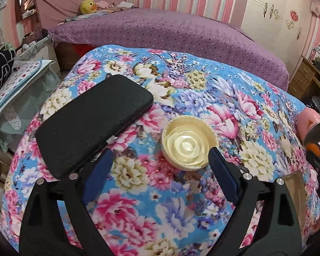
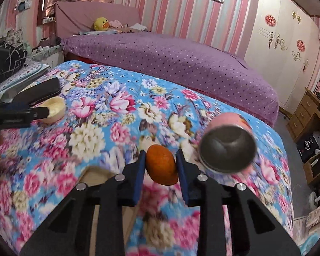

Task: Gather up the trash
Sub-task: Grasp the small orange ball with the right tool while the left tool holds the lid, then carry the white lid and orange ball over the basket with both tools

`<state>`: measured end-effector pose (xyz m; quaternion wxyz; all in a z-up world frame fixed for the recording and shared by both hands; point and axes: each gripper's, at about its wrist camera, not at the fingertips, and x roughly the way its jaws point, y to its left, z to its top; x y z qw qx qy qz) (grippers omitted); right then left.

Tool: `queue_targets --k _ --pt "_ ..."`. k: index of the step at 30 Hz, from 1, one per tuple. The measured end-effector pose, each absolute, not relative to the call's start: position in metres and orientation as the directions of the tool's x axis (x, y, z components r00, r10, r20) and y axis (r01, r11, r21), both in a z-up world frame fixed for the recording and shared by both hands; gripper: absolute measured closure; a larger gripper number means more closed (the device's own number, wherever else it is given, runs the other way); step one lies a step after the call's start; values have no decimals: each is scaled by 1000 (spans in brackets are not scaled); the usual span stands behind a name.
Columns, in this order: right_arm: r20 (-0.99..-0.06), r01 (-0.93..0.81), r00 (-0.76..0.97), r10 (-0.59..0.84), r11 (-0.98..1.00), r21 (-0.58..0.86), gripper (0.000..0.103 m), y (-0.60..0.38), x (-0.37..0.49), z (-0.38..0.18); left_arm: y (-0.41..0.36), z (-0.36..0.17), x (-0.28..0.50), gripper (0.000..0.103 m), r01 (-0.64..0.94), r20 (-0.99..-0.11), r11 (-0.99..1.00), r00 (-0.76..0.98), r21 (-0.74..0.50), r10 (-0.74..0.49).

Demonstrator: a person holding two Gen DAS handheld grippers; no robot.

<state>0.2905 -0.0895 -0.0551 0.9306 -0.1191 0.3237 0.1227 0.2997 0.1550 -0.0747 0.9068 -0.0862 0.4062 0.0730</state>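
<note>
The right gripper (image 2: pixel 161 166) is clamped on the orange peel (image 2: pixel 161 164) above the near edge of the flowered table (image 2: pixel 108 132), beside a tipped pink cup (image 2: pixel 228 147). The peel looks light and limp, so a gentle pinch across its middle suits. The left gripper (image 1: pixel 160 160) gapes, empty, by the cream lid (image 1: pixel 188 143).

No legible text, label, brand or number found anywhere in either view.
</note>
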Motion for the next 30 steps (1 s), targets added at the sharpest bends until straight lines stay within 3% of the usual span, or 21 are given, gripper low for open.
queue_targets --k 14,15,18,19,24,30 --pt "-627 -163 774 86 984 -65 74 -170 238 -56 126 -82 315 12 -166 -761 984 647 -72 53" --pt "-627 -151 775 83 987 -56 74 -176 235 -57 124 -82 315 14 -160 -762 985 646 -64 55" --pt "-620 -118 781 76 993 -27 74 -193 227 -59 122 -82 315 41 -144 -760 987 649 -75 37" --pt "-617 -108 784 72 994 -22 74 -198 223 -59 123 -82 314 43 -146 -759 986 650 -82 34" --pt "-596 -70 802 45 997 -19 74 -217 210 -61 121 -77 303 44 -150 -748 980 663 -130 2" --pt "-592 -60 804 58 998 16 74 -236 200 -63 101 -63 282 44 -157 -723 985 689 -66 61"
